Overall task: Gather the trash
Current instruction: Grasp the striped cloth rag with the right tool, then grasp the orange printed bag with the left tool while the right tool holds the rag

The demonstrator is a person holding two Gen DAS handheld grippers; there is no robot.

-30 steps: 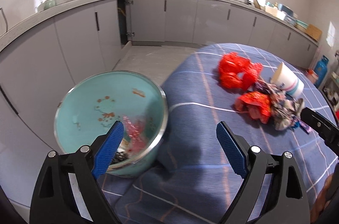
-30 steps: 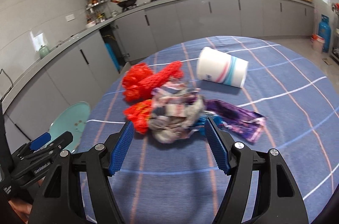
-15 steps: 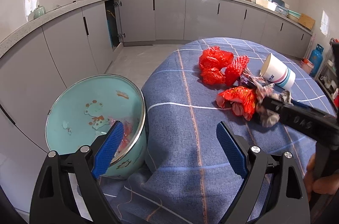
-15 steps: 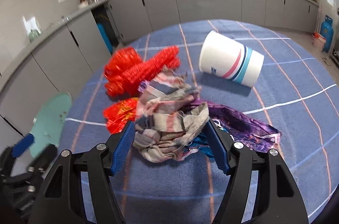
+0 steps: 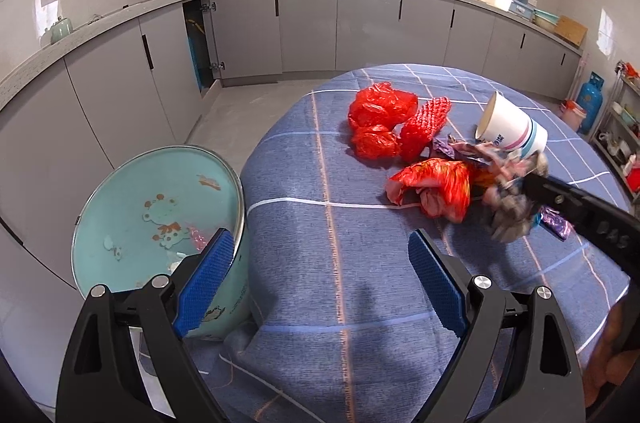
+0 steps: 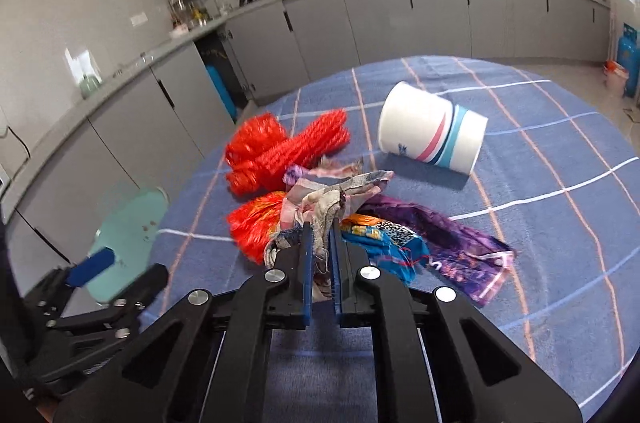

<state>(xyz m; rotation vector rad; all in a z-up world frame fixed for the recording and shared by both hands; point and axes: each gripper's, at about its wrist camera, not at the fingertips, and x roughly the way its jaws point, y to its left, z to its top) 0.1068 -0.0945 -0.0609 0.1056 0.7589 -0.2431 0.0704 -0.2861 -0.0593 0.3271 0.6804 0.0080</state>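
From the left wrist, the left gripper (image 5: 316, 271) is hanging with its jaws wide apart and nothing between them, over the near edge of the table (image 5: 340, 287), where the blue checked cloth is drooping off the rim. The teal bin (image 5: 160, 223) is standing on the floor just beside that edge, cartoon animals printed inside it and some scraps lying at the bottom. Bare cloth is stretching between the gripper and the trash further back: two red bags (image 5: 380, 123), a red wrapper (image 5: 436, 191), and a white cup (image 5: 512, 131) lying on its side with blue print too small to read. The right gripper is reaching in from the right, embossed letters on its arm not legible. From the right wrist, the right gripper (image 6: 320, 247) is clamping a crumpled wrapper (image 6: 332, 199), its jaws having just been closing, with the foil pinched between the blue pads. A purple wrapper (image 6: 452, 239) and a blue-orange one (image 6: 384, 243) are lying touching it on the right, the red bags on the left, the cup behind, apart. The bin is showing blurred at lower left, beyond the table's edge, past the left gripper.
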